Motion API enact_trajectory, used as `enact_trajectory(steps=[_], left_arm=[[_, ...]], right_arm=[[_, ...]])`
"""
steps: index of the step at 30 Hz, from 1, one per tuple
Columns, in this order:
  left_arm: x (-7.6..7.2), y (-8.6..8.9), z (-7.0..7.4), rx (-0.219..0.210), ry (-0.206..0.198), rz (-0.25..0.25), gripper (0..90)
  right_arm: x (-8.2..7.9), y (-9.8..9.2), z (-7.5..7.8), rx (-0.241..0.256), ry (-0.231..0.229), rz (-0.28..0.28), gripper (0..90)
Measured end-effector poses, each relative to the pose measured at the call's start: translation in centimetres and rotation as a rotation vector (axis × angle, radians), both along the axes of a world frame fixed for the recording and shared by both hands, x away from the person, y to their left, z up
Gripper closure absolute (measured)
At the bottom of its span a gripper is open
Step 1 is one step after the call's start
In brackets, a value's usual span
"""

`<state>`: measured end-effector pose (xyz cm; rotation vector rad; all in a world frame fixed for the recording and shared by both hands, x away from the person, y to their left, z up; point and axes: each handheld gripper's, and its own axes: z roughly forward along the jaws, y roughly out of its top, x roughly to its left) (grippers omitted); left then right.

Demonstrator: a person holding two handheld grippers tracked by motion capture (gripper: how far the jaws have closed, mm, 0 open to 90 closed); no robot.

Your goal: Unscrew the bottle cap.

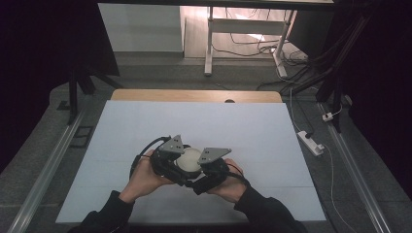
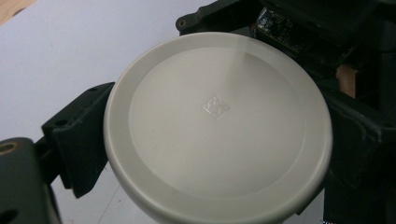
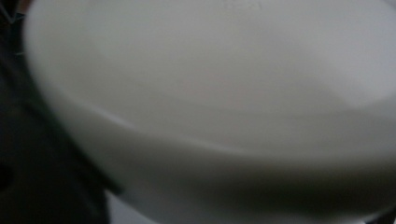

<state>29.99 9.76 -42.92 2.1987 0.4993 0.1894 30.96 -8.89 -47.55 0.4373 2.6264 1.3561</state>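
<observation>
No readable text, small embossed square mark on white lid [image 2: 216,107], illegible

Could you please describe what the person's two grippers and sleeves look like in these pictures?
Both the left gripper and the right gripper are black and blocky, each topped by a grey three-cornered plate with small dark dots. A black cable loops from the left one. In the left gripper view the jaws are matt black with screw holes. The person wears dark long sleeves; the hands are bare.
</observation>
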Motion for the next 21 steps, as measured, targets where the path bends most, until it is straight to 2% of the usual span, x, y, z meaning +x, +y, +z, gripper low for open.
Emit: enact_trajectory(steps=[11,21], left_arm=[[-0.2,1.0,0.9,-0.012,-0.020,0.040,7.9],[-0.2,1.9,1.2,-0.021,-0.025,0.053,7.9]], right_arm=[[0.2,-0.2,-0.1,0.008,0.008,-0.013,6.6],[0.8,-1.0,0.2,0.016,-0.001,-0.045,6.7]])
